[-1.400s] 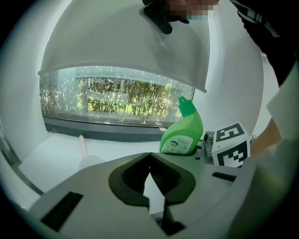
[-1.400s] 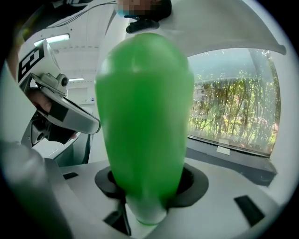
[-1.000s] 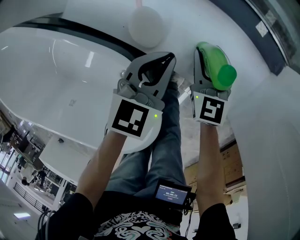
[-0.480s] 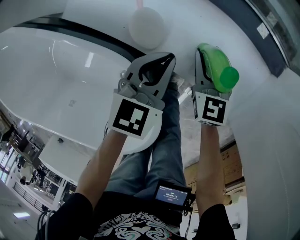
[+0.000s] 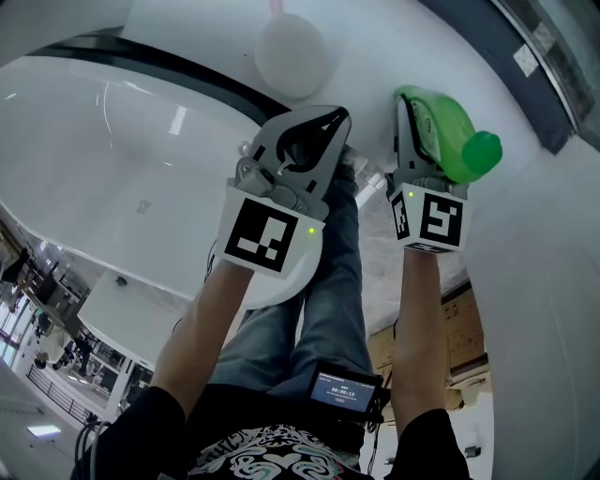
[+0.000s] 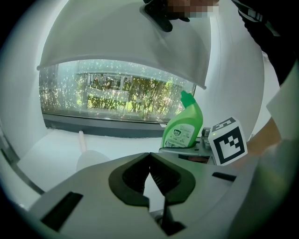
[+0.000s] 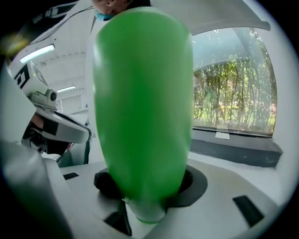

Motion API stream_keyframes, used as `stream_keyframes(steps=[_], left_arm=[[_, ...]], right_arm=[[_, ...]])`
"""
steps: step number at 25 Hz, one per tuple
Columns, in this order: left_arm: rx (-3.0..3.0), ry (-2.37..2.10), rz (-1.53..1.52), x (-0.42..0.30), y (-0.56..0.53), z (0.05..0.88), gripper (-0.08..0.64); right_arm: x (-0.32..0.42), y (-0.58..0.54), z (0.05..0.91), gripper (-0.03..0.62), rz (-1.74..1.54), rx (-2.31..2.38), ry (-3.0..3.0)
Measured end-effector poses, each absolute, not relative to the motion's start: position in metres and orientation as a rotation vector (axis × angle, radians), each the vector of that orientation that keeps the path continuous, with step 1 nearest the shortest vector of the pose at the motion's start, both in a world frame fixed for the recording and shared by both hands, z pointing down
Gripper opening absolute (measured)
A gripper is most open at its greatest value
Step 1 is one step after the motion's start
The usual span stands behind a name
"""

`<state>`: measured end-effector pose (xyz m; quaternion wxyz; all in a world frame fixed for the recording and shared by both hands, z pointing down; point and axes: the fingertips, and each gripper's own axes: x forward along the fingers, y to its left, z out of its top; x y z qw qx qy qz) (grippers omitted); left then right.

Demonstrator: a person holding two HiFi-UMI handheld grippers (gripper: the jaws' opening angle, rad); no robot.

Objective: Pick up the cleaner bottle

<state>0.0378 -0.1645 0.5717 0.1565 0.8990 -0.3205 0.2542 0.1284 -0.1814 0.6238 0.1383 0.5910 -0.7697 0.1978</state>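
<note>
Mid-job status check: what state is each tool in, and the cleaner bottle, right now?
left tool: shut, nothing between its jaws.
right tool: shut on the cleaner bottle.
cleaner bottle: held by the right tool, cap on.

Bottle hides its own grip

In the right gripper view the cleaner bottle (image 7: 142, 107) covers the right gripper (image 7: 145, 186) jaw faces. The print on its label (image 6: 180, 135) is too small to read. The head view's top edge cuts off a pink stick (image 5: 277, 6).
</note>
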Motion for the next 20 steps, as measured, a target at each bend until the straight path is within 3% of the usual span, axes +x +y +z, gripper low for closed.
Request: stream_keyframes(steps=[11,20], left_arm=[[2.555,-0.92,0.74,0.038,-0.165,0.576,0.014],[2.556,-0.893,0.769,0.038,-0.164,0.58,0.015]], right_arm=[[0.146,-0.185,0.625,0.215,0.801,1.831,-2.251],[0.175,-0.187,0.632,0.215,1.184,2.068,-2.245]])
